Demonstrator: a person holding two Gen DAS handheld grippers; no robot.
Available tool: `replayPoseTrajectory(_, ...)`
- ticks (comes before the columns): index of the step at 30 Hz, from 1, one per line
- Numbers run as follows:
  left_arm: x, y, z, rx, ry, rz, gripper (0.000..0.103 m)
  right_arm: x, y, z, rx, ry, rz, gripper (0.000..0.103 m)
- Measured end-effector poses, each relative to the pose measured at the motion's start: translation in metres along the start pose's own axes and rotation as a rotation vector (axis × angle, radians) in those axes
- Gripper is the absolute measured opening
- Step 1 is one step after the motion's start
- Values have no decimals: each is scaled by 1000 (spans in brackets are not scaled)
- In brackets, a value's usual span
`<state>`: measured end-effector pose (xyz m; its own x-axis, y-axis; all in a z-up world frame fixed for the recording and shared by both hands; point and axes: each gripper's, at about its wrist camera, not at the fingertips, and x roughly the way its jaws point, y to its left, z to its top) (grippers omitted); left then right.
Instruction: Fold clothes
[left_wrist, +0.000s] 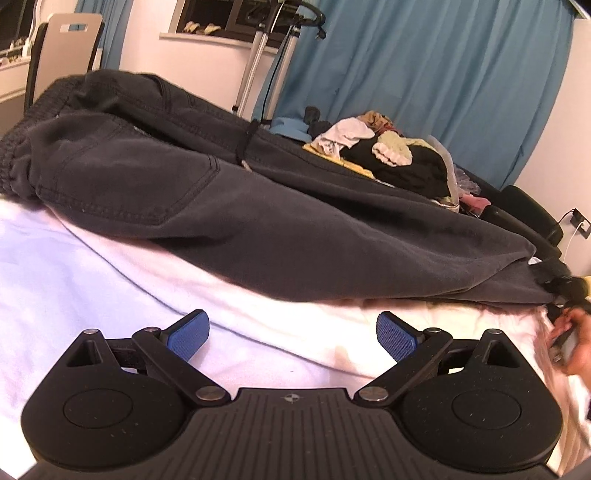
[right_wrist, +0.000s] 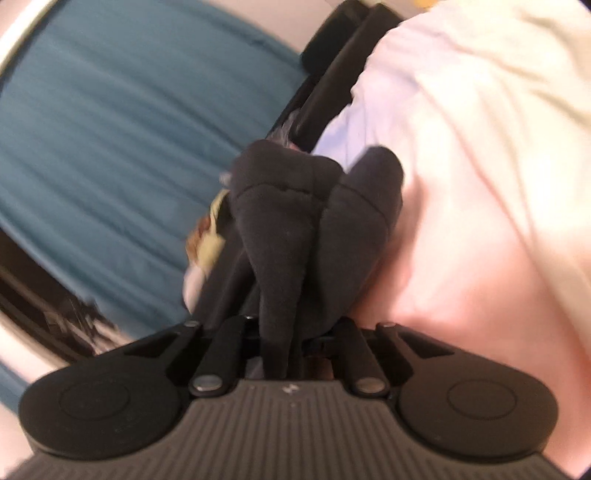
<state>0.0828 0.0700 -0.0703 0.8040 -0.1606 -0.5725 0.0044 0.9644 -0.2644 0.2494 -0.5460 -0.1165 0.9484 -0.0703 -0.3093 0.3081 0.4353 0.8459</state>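
Note:
A pair of dark grey pants (left_wrist: 229, 192) lies stretched across the white bed sheet (left_wrist: 74, 280), waistband at the far left, legs running to the right. My left gripper (left_wrist: 291, 336) is open and empty, just in front of the pants' near edge. My right gripper (right_wrist: 291, 332) is shut on the bunched leg ends of the pants (right_wrist: 306, 221); it also shows at the right edge of the left wrist view (left_wrist: 565, 291), holding the hem. The right view is blurred.
A heap of mixed clothes (left_wrist: 391, 151) lies behind the pants. Blue curtains (left_wrist: 424, 66) hang at the back. A metal stand (left_wrist: 255, 59) and a chair (left_wrist: 62, 48) stand beyond the bed. The dark bed frame (right_wrist: 332, 74) runs along the sheet's edge.

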Motion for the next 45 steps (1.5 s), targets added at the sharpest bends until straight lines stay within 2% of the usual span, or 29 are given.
replayPoseTrajectory(4, -11, 0, -1, 10, -19, 5, 98, -35, 20, 9, -53, -31, -2, 8)
replayPoseTrajectory(10, -30, -1, -3, 30, -46, -1, 98, -98, 15, 32, -79, -31, -2, 8)
replayPoseTrajectory(17, -48, -17, -11, 79, -72, -71, 98, -186, -39, 49, -83, -12, 25, 8)
replayPoseTrajectory(19, -47, -28, -12, 64, -97, -15, 98, -202, -64, 51, -49, -26, 28, 8)
replayPoseTrajectory(21, -43, -47, -7, 85, -93, -18, 98, -216, -88, 50, -5, -42, 26, 8)
replayPoseTrajectory(23, -39, -69, -4, 128, -98, -54, 98, -226, -106, 48, 23, -48, 20, 8)
replayPoseTrajectory(26, -23, -114, -4, 255, -102, -96, 98, -230, -127, 43, 62, -34, 22, 8)
replayPoseTrajectory(29, 9, -160, -9, 368, -115, -83, 98, -232, -146, 44, 102, -17, 15, 9)
replayPoseTrajectory(33, 68, -194, -21, 469, -73, -49, 98, -234, -142, 45, 52, -1, 13, 9)
replayPoseTrajectory(37, 116, -193, -40, 495, 37, -13, 101, -229, -137, 49, 11, 27, 13, 10)
replayPoseTrajectory(38, 120, -190, -42, 485, 41, -19, 102, -233, -134, 46, 1, 35, 7, 10)
replayPoseTrajectory(45, 105, -174, -27, 458, 59, -55, 103, -228, -66, 49, -191, -18, -16, 11)
